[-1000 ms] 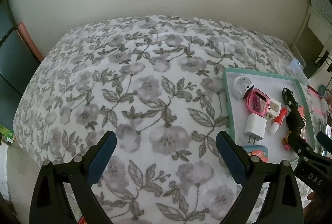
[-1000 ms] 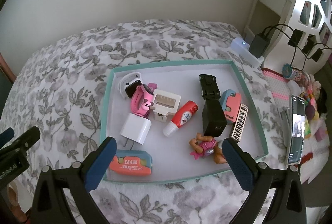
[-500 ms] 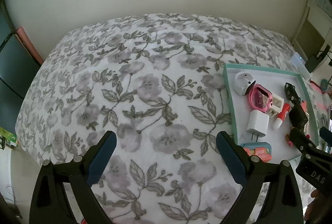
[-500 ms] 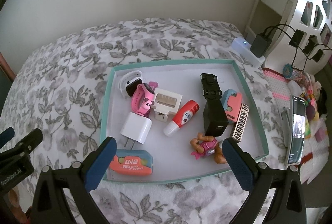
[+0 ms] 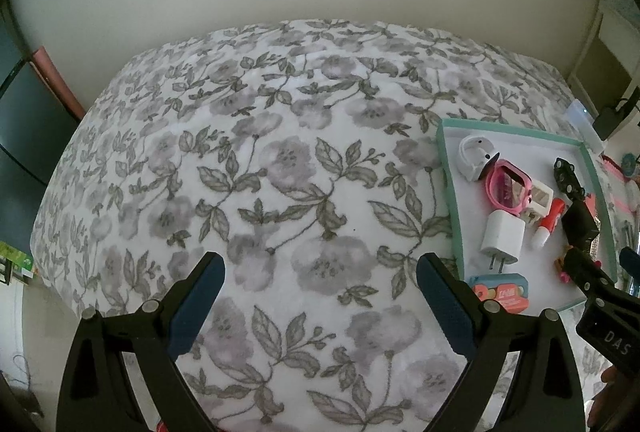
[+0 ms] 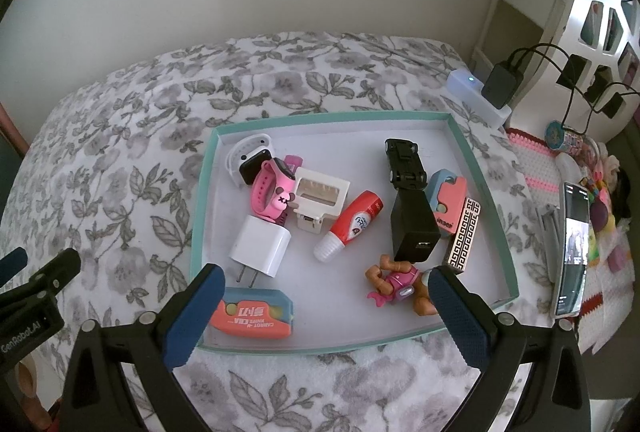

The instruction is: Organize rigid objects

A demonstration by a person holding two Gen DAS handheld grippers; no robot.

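Note:
A teal-rimmed white tray (image 6: 480, 167) lies on a flowered bedspread (image 5: 280, 191) and holds several small objects: a white charger (image 6: 262, 246), a pink watch (image 6: 272, 193), a white watch (image 6: 248, 155), a red-white tube (image 6: 352, 220), a black block (image 6: 414, 228), a black toy car (image 6: 404, 161), an orange-blue box cutter (image 6: 256, 318) and a toy figure (image 6: 396, 282). My right gripper (image 6: 324, 308) is open and empty above the tray's near edge. My left gripper (image 5: 320, 300) is open and empty over bare bedspread, left of the tray (image 5: 450, 207).
A power strip (image 6: 478, 95) with plugged adapters sits at the bed's far right corner. A phone (image 6: 574, 248), a pink knitted mat (image 6: 536, 167) and small toys lie right of the tray. A wall runs behind the bed.
Both grippers have drawn back and up slightly, so the bed and tray look a little smaller. Nothing in the tray moved. Both stay open.

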